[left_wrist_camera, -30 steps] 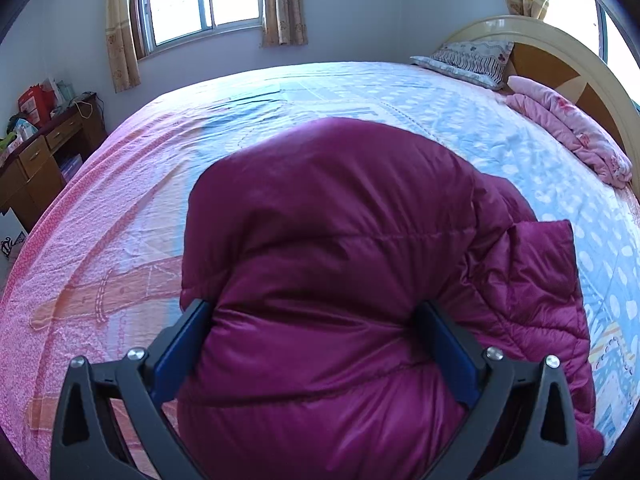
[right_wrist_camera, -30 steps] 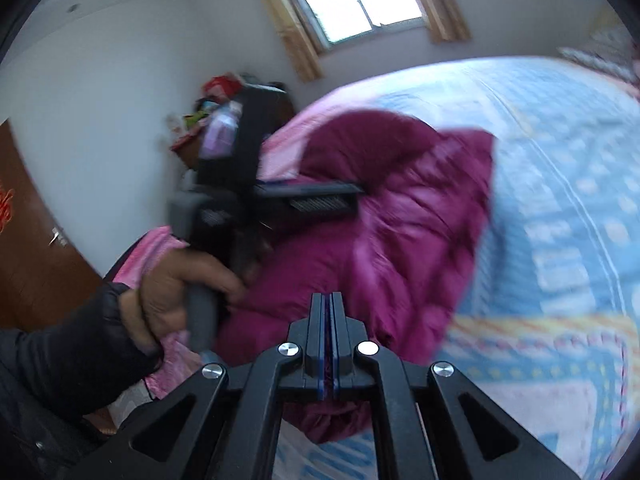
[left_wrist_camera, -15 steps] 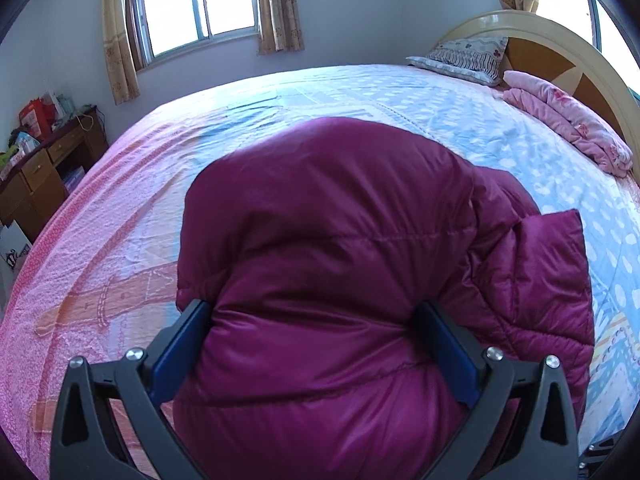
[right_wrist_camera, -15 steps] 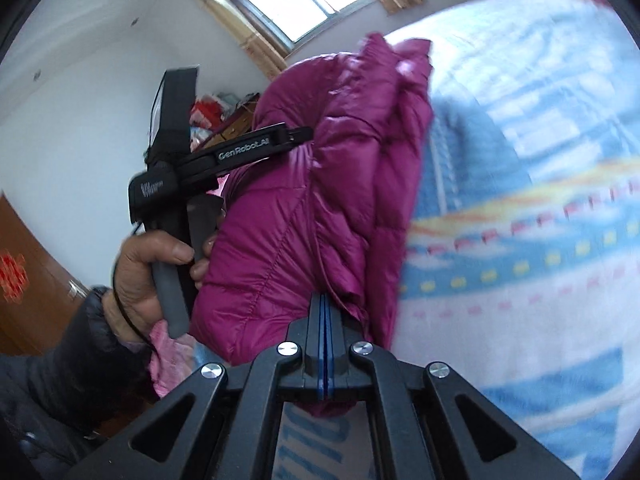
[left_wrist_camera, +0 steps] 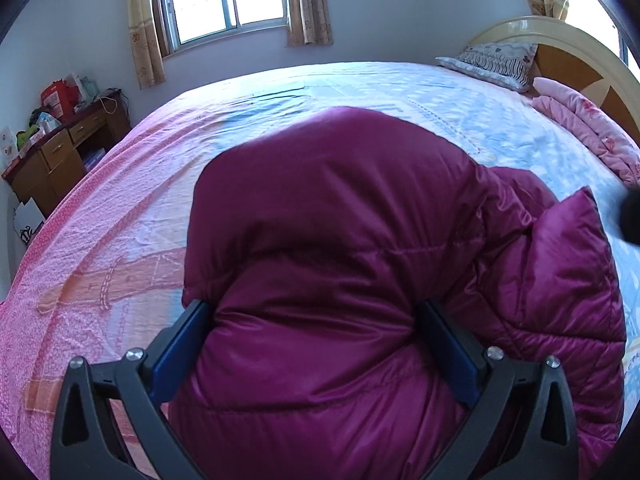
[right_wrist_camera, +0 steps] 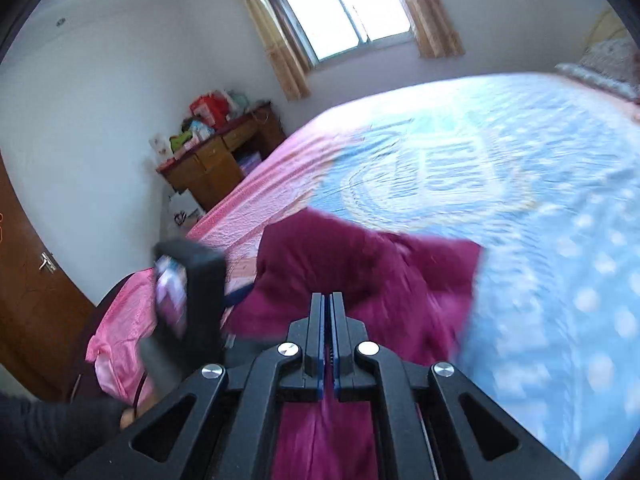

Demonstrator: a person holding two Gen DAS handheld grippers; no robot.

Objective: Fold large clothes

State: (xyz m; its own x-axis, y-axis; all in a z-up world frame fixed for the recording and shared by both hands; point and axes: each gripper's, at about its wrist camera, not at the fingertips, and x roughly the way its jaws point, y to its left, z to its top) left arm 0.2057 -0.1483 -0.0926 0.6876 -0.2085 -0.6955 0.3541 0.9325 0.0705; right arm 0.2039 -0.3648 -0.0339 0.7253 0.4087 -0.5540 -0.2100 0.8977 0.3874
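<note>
A magenta puffer jacket (left_wrist_camera: pixel 332 216) lies bunched on the bed's pink and blue sheet (left_wrist_camera: pixel 120 208). My left gripper (left_wrist_camera: pixel 312 320) is shut on a thick fold of it, the blue pads (left_wrist_camera: pixel 180 344) pressed into both sides of the bulge. A quilted flap (left_wrist_camera: pixel 568 264) stands up on the right. In the right wrist view my right gripper (right_wrist_camera: pixel 329 300) is shut on a thin edge of the jacket (right_wrist_camera: pixel 360 264), with magenta fabric running under its jaws. The left gripper's black body (right_wrist_camera: pixel 192 292) shows to the left, blurred, held by a hand in a dark sleeve (right_wrist_camera: pixel 48 432).
A wooden desk (left_wrist_camera: pixel 60 152) piled with bags stands by the left wall under a curtained window (left_wrist_camera: pixel 228 0). A pillow (left_wrist_camera: pixel 496 60) and a pink blanket (left_wrist_camera: pixel 588 132) lie by the headboard. A brown door (right_wrist_camera: pixel 28 280) is at the left.
My right gripper has swung up and across with the jacket's edge, which hung upright half a second ago and now lies lower over the bed. The left gripper has held its grip almost still.
</note>
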